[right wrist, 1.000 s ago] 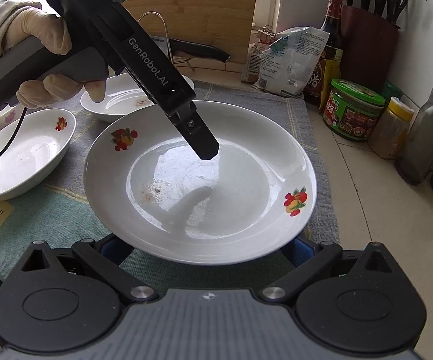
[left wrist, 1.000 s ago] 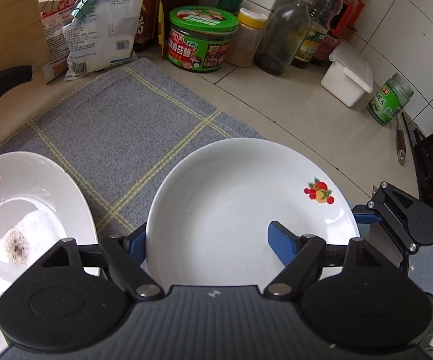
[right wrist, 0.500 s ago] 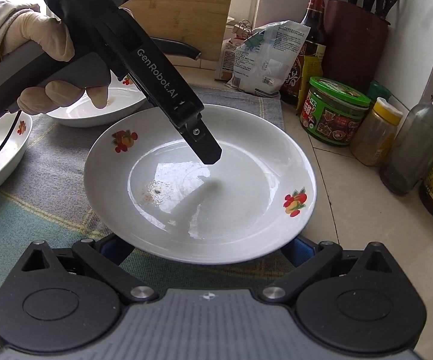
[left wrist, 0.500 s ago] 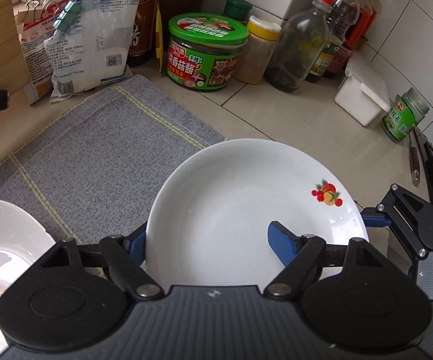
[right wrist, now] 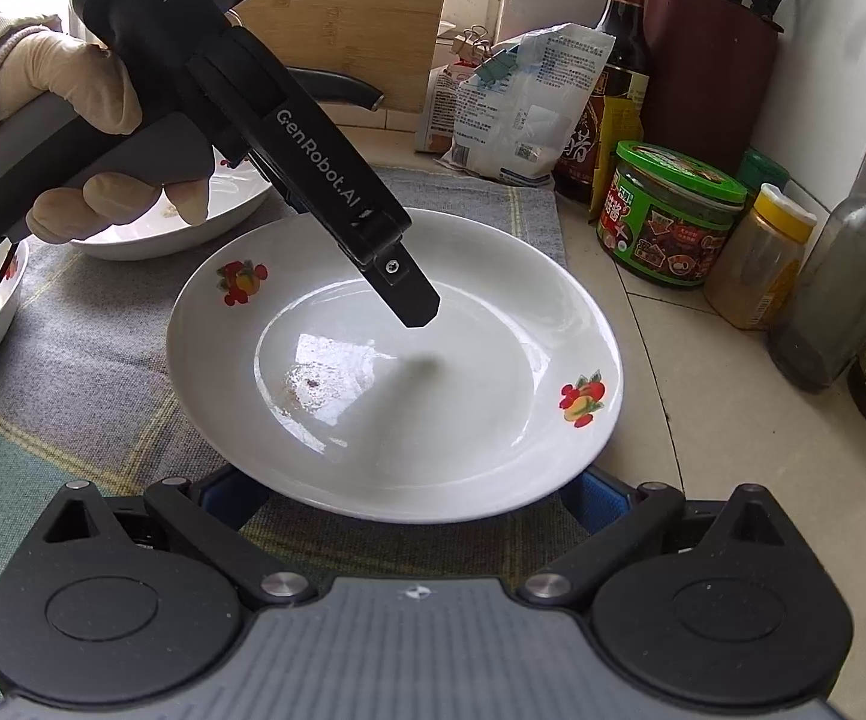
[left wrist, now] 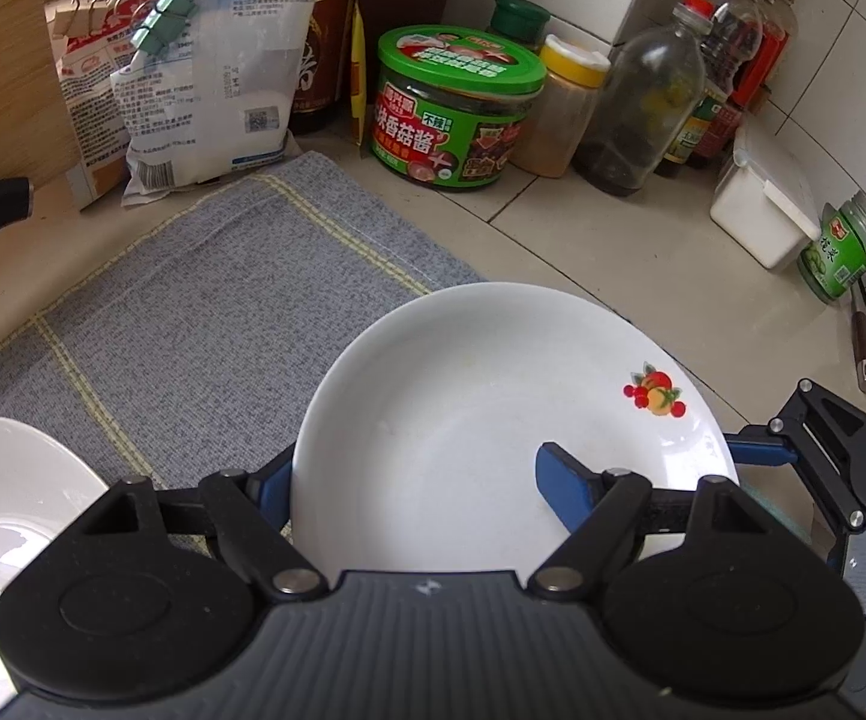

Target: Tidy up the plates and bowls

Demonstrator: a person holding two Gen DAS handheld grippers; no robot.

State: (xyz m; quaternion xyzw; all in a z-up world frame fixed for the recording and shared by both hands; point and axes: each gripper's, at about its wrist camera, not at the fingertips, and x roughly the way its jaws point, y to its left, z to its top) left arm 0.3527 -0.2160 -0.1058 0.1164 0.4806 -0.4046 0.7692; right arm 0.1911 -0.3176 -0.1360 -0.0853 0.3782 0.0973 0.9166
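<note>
the white plate (right wrist: 394, 360) with 2 fruit prints on its rim sits between both grippers, above the right-hand edge of the grey cloth (left wrist: 205, 306) where the cloth meets the pale counter (left wrist: 613, 252). the left gripper (left wrist: 415, 480) has 1 blue finger (left wrist: 565, 483) lying over the inside of the plate and the other down past the rim on the outer side, so it is closed on the plate's edge; in the right wrist view its black finger reaches in over the middle of the plate from the upper left, held by a gloved hand (right wrist: 73, 132). the right gripper (right wrist: 412, 495) stands with its 2 blue fingers wide apart, both tucked under the plate's near rim; whether they press on the plate cannot be told. a small brown speck lies in the plate's hollow. a second white dish (left wrist: 7, 516) rests on the cloth at the left, and another dish (right wrist: 175, 222) lies behind the gloved hand. a green-lidded jar (left wrist: 454, 108), bottles and a white bag (left wrist: 211, 72) stand at the back by the tiled wall.
</note>
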